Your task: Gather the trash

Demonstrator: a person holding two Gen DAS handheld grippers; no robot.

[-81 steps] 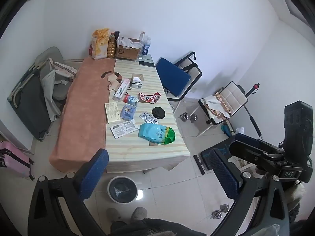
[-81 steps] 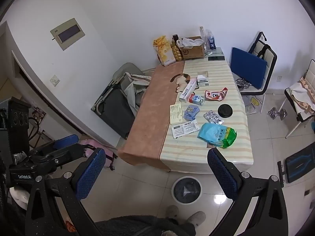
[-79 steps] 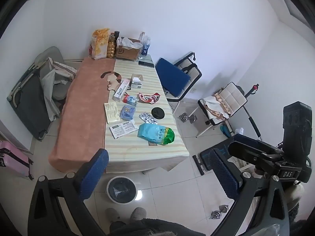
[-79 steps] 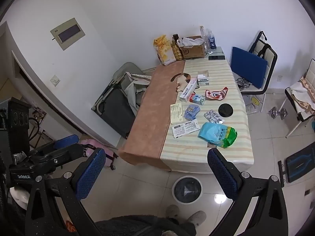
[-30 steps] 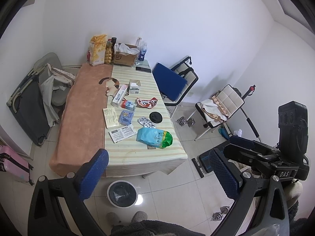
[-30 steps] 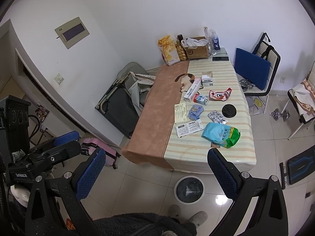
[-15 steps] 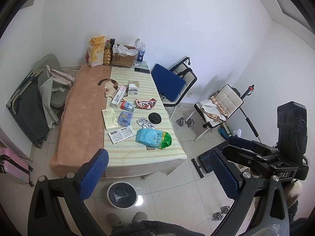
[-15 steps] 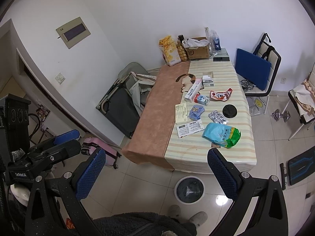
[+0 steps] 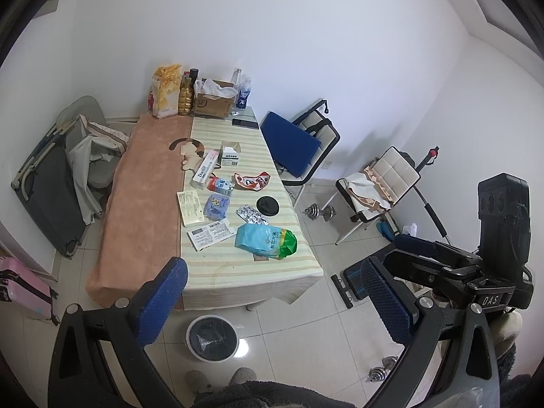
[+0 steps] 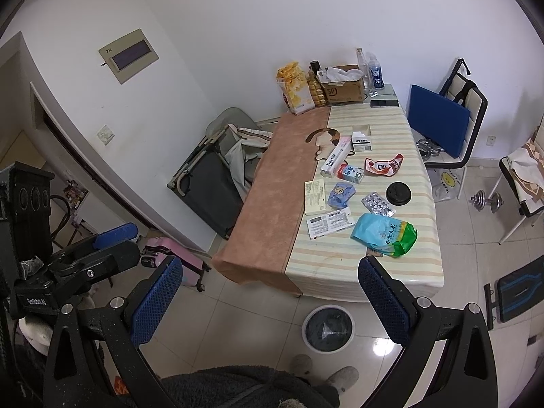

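Note:
A long table (image 9: 217,272) with a striped cloth holds scattered trash: a blue-green bag (image 9: 266,240), a blister pack (image 9: 252,216), a black lid (image 9: 267,206), a red wrapper (image 9: 251,181), a small blue packet (image 9: 216,206), paper slips (image 9: 210,233) and boxes (image 9: 204,169). A round bin with a black liner (image 9: 212,338) stands on the floor before the table; it also shows in the right wrist view (image 10: 328,327). My left gripper (image 9: 272,302) and right gripper (image 10: 272,302) are open and empty, held high and well back from the table.
A cardboard box (image 9: 214,102), bottles and a snack bag stand at the table's far end. A folded cot (image 9: 44,183) leans at the left, a pink suitcase (image 9: 20,289) on the floor. Chairs (image 9: 306,149) and dumbbells (image 9: 319,211) are at the right.
Both grippers have drawn back and risen a little, so the table looks smaller and farther. Both stay open and empty. Nothing on the table has moved.

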